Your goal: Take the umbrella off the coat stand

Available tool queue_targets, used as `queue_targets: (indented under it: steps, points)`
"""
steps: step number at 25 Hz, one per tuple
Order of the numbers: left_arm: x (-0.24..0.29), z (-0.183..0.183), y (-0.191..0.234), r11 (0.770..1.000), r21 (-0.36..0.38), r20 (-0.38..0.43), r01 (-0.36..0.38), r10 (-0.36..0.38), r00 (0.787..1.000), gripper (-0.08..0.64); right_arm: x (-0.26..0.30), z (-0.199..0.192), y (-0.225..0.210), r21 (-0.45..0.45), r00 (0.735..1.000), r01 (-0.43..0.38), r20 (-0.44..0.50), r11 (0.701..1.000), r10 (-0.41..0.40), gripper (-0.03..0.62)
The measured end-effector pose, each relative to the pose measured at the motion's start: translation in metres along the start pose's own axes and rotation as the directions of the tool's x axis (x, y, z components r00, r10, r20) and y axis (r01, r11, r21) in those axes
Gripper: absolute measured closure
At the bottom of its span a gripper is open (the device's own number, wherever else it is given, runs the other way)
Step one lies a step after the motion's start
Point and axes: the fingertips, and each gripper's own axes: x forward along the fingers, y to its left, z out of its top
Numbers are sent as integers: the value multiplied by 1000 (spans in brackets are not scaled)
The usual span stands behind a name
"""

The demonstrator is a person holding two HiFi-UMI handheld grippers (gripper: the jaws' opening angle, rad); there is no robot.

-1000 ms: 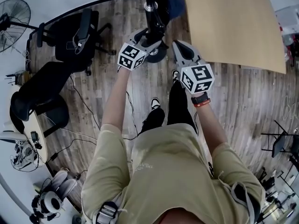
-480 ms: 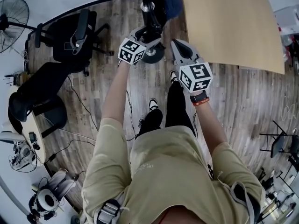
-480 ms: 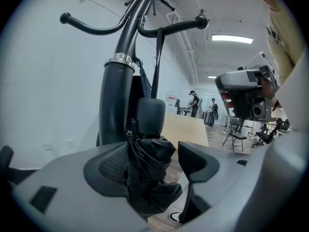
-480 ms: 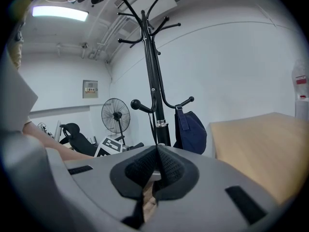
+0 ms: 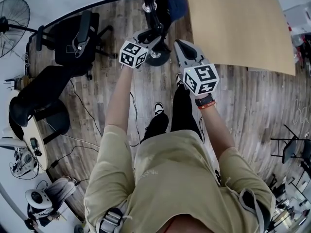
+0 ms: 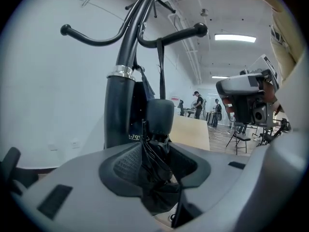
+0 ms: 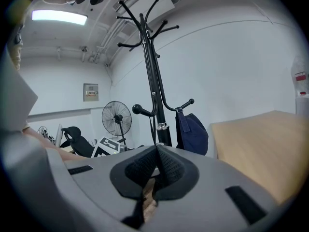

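- The left tongs (image 6: 155,166) are closing on the folded black umbrella (image 6: 160,122). Its fabric is filling the gap, and the pads seem to be pressing on it.
- The umbrella is hanging by its strap from a hook of the coat stand (image 6: 120,105), just beside the pole.
- The right tongs (image 7: 155,168) are sitting closed and empty, pointing toward the stand.
- A blue bag (image 7: 192,132) is hanging on another hook.

Left hand-held gripper (image 5: 153,37) closing round umbrella (image 6: 159,122); right hand-held gripper (image 7: 155,170) closed.
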Motion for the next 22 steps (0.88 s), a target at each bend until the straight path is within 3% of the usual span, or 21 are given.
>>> queue_targets:
  steps: [14,22]
  points:
    - [-36,27,-13,998,45,4,-40,39,999,390,-6,19,16,-11,999,-23,26,1000,24,583]
    - [-55,41,-32,999,36,-5,-12,12,1000,391,-12,31,25,-23,999,-26,30,999,27,583]
